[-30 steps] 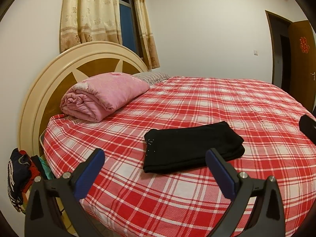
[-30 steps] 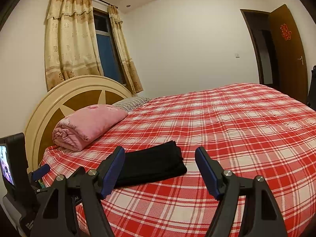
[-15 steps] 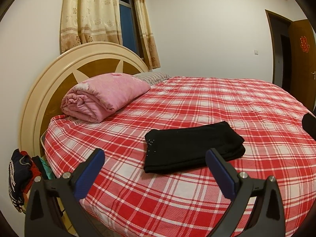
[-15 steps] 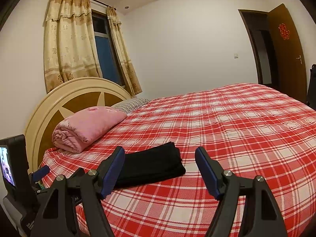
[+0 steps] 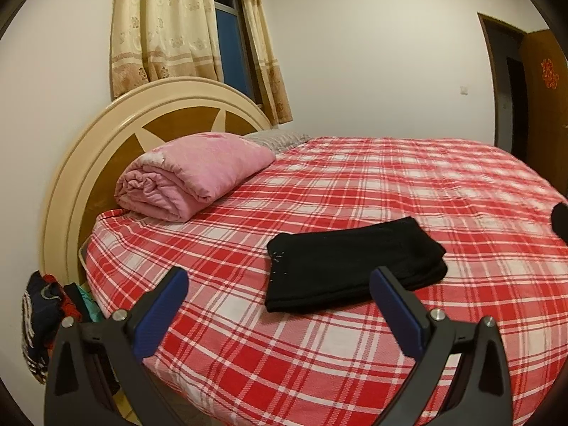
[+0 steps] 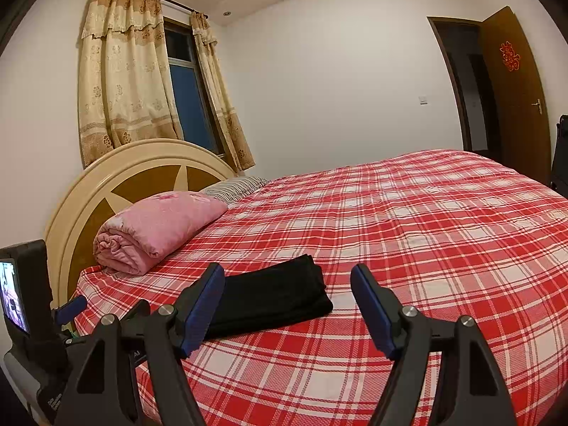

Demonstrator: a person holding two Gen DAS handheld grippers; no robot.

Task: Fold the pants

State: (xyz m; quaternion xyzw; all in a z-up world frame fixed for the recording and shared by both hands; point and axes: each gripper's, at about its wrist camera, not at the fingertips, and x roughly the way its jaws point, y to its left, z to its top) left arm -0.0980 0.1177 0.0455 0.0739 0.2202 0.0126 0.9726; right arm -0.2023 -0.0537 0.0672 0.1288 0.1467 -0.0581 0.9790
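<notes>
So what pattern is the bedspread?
Red and white plaid; the bedspread shows best in the right wrist view.

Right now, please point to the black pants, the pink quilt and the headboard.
black pants (image 5: 348,266), left wrist view, middle of the top layer.
pink quilt (image 5: 198,170), left wrist view, upper surface.
headboard (image 6: 149,181), right wrist view, brown panel.
</notes>
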